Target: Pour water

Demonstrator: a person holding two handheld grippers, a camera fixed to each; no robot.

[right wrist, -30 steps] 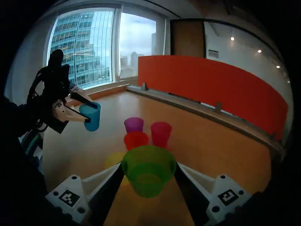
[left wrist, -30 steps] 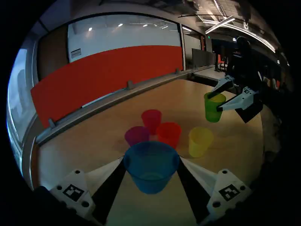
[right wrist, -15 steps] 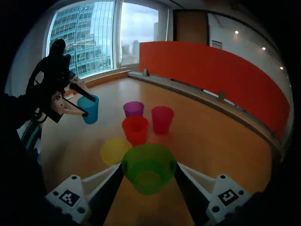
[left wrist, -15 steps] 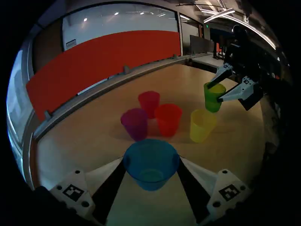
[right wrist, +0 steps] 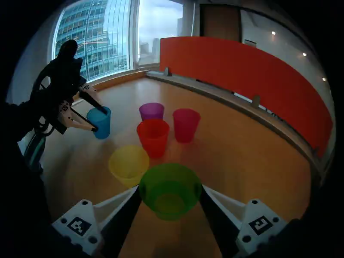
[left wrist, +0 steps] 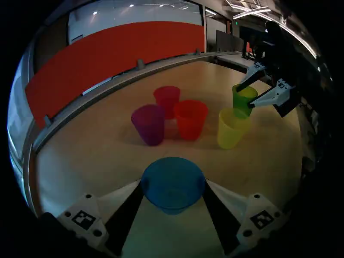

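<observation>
My left gripper [left wrist: 173, 189] is shut on a blue cup [left wrist: 173, 182], held upright above the wooden table [left wrist: 86, 155]. My right gripper [right wrist: 170, 193] is shut on a green cup [right wrist: 170, 189], also upright. Across the table the left gripper view catches the green cup [left wrist: 243, 98] in the right gripper [left wrist: 251, 92]. The right gripper view catches the blue cup [right wrist: 99, 122] in the left gripper [right wrist: 92, 116]. Between them stand a purple cup [left wrist: 148, 124], a pink cup [left wrist: 167, 100], a red cup [left wrist: 190, 118] and a yellow cup [left wrist: 232, 127].
An orange partition [left wrist: 112, 56] runs along the table's far edge, with a metal rail [left wrist: 129, 77] at its foot. Large windows [right wrist: 94, 43] lie behind the person [right wrist: 26, 129] holding the left gripper.
Both grippers have tilted down or risen, so the standing cups sit higher and fuller in each view. The yellow cup has come out from behind the green cup in the right gripper view.
</observation>
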